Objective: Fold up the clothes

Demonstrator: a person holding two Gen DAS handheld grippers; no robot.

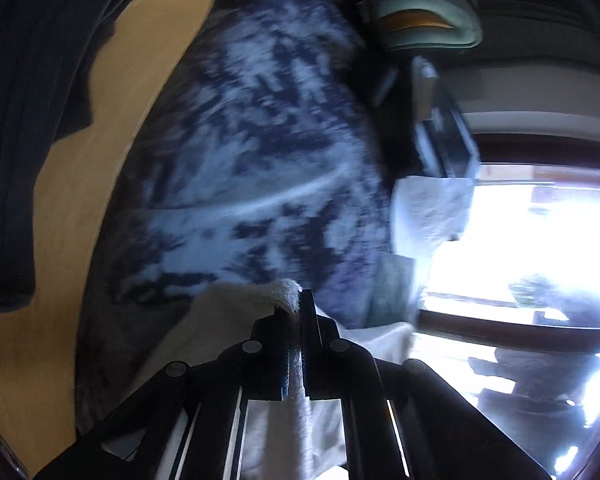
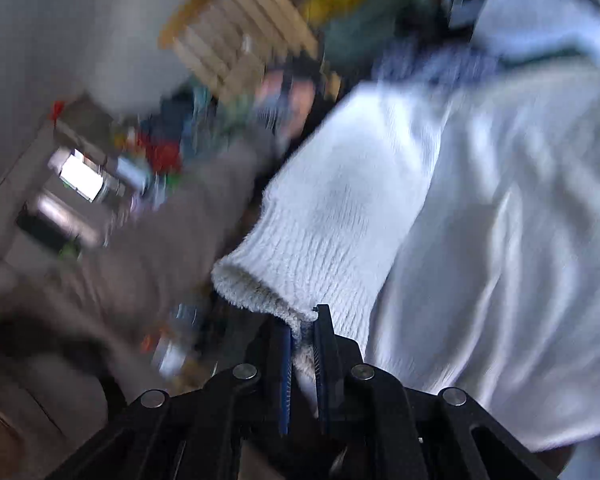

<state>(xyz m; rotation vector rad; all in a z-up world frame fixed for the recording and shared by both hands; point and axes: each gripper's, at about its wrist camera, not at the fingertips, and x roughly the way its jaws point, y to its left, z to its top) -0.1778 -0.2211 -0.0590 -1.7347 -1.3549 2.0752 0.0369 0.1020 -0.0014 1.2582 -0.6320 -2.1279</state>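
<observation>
left fingers point(image 1: 296, 312) pinch white sweater point(image 1: 284, 292) | right fingers point(image 2: 304, 320) pinch cuff point(image 2: 260, 292) | tie-dye cloth point(image 1: 260, 140) ahead

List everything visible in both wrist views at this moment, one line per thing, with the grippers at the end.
white knit garment: one, white, ribbed cuff clamped in the right gripper, body spreading to the right; a white fabric edge is also in the left gripper.
patterned fabric: one, dark blue and white mottled, lying on the wooden surface ahead of the left gripper.
wooden surface: one, tan, left of the patterned fabric.
dark cloth: one, near black, far left of the left view.
slatted wooden frame: one, pale wood, top of the right view, blurred.
window: one, bright, right of the left view.
left gripper: black, shut on white fabric.
right gripper: black, shut on the cuff.
</observation>
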